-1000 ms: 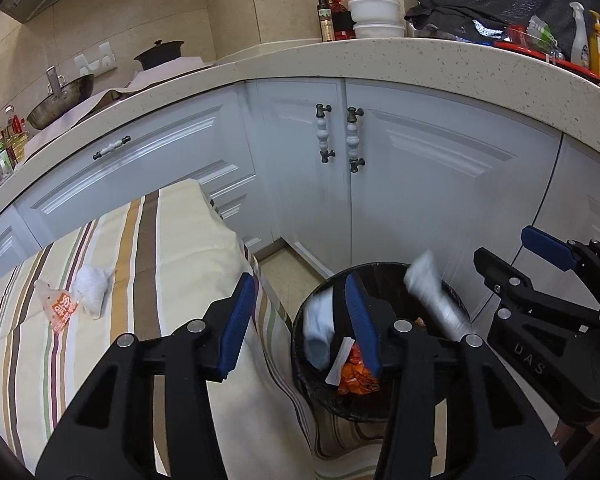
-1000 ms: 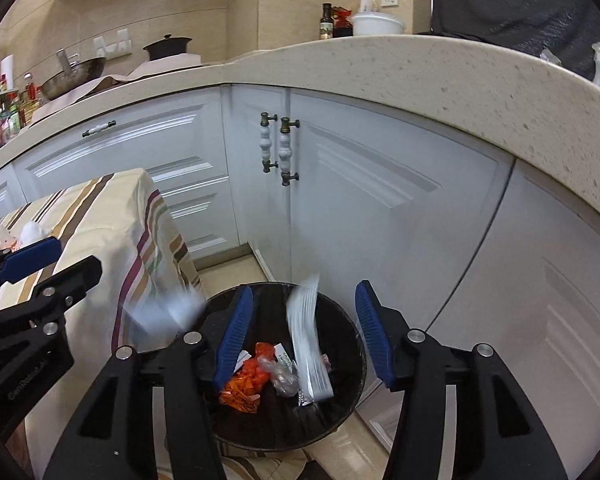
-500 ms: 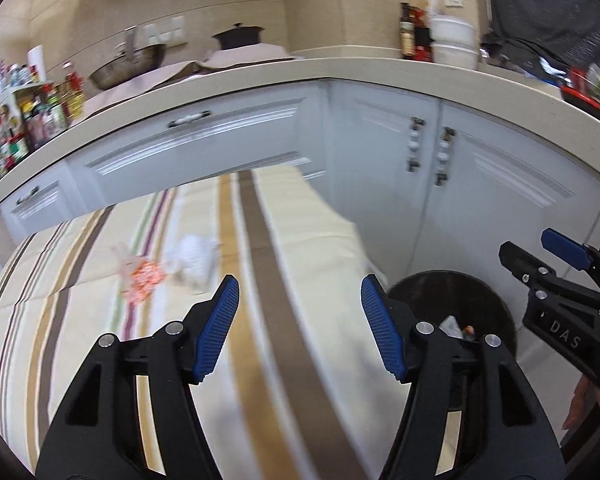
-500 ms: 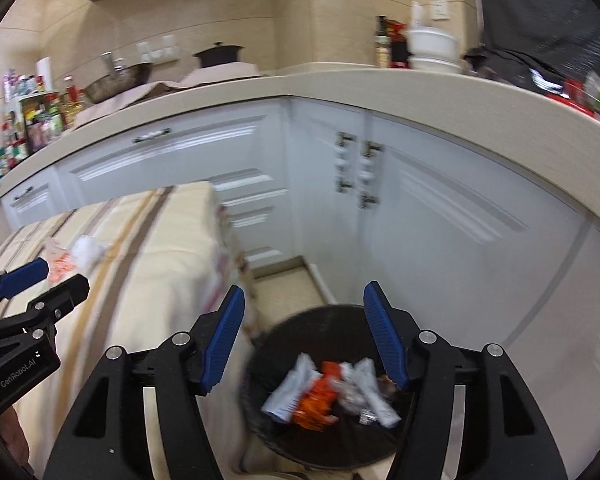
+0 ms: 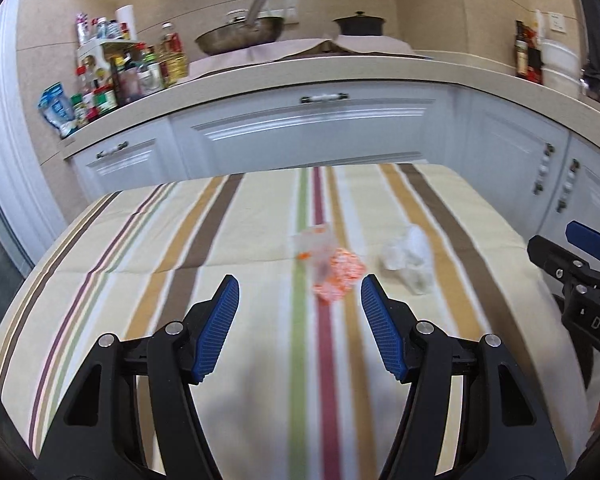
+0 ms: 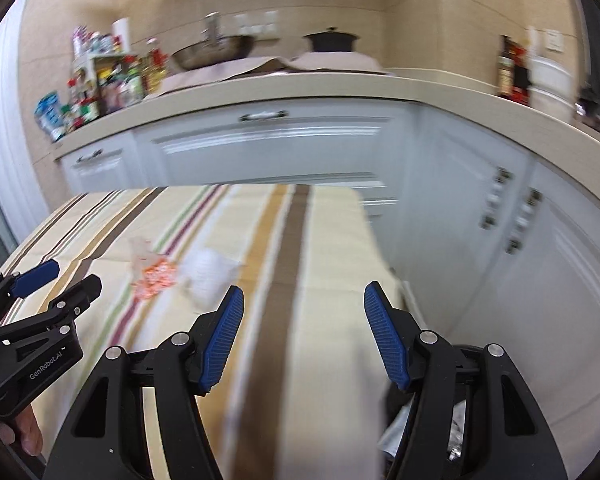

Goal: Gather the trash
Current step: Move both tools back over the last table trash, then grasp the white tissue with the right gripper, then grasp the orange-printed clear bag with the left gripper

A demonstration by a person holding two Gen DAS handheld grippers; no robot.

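The left gripper (image 5: 300,306) stood open and empty, the orange wrapper (image 5: 334,276) lying just above its jaw gap at frame centre. The right gripper (image 6: 304,314), also open and empty, had the white tissue (image 6: 210,274) up-left.

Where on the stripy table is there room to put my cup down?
The striped tablecloth is bare left of the orange wrapper, out to the left edge, and bare behind both scraps toward the cabinets. The near strip under the left gripper is free too. It is crowded only mid-right, where the wrapper and the white crumpled wrapper lie close together.
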